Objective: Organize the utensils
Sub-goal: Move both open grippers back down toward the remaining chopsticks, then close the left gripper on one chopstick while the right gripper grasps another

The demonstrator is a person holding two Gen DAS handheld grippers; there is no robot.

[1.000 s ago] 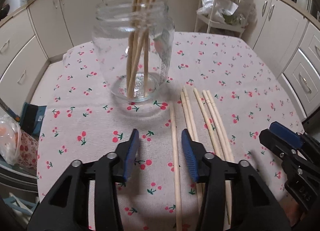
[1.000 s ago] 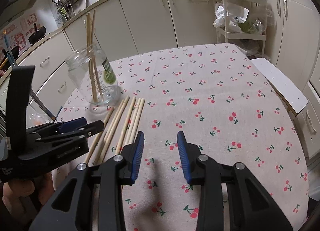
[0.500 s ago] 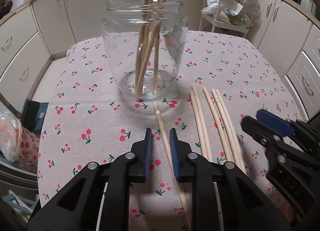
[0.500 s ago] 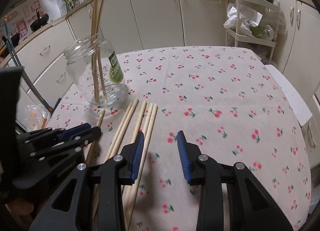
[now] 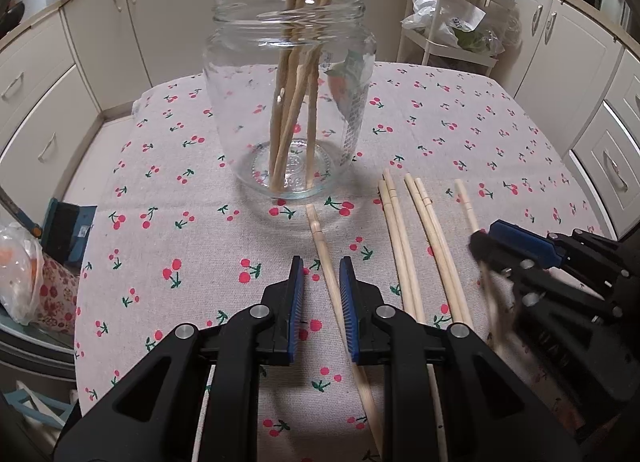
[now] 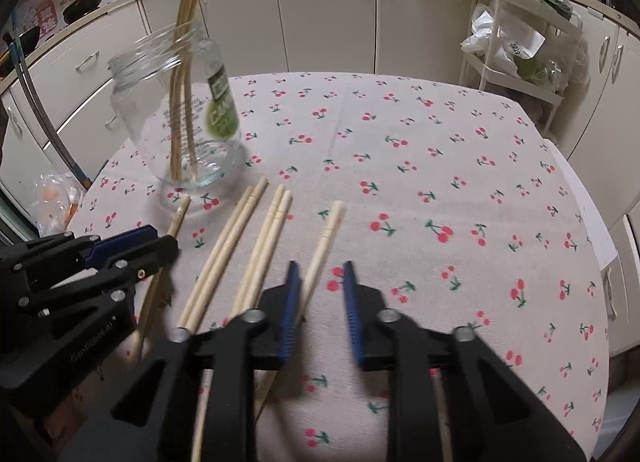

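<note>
A clear glass jar [image 5: 290, 109] stands on the cherry-print tablecloth [image 5: 180, 197] with several wooden chopsticks upright in it; it also shows in the right wrist view [image 6: 180, 121]. Several loose chopsticks lie in front of it. My left gripper [image 5: 321, 302] straddles the leftmost loose chopstick [image 5: 326, 262], jaws narrowed with a small gap on each side. My right gripper [image 6: 319, 302] is open over the rightmost chopstick [image 6: 322, 246], which lies near its left finger. Each gripper shows in the other's view: the right one [image 5: 516, 254] and the left one [image 6: 132, 250].
Pairs of chopsticks [image 5: 424, 246] lie between the two grippers. A white wire rack [image 6: 516, 53] with bags stands behind the table. Cabinets surround the table. A plastic bag [image 5: 20, 274] and a blue item sit below the table's left edge.
My left gripper has narrowed from wide open around the leftmost chopstick and moved toward the jar. My right gripper has moved left, over the rightmost chopstick.
</note>
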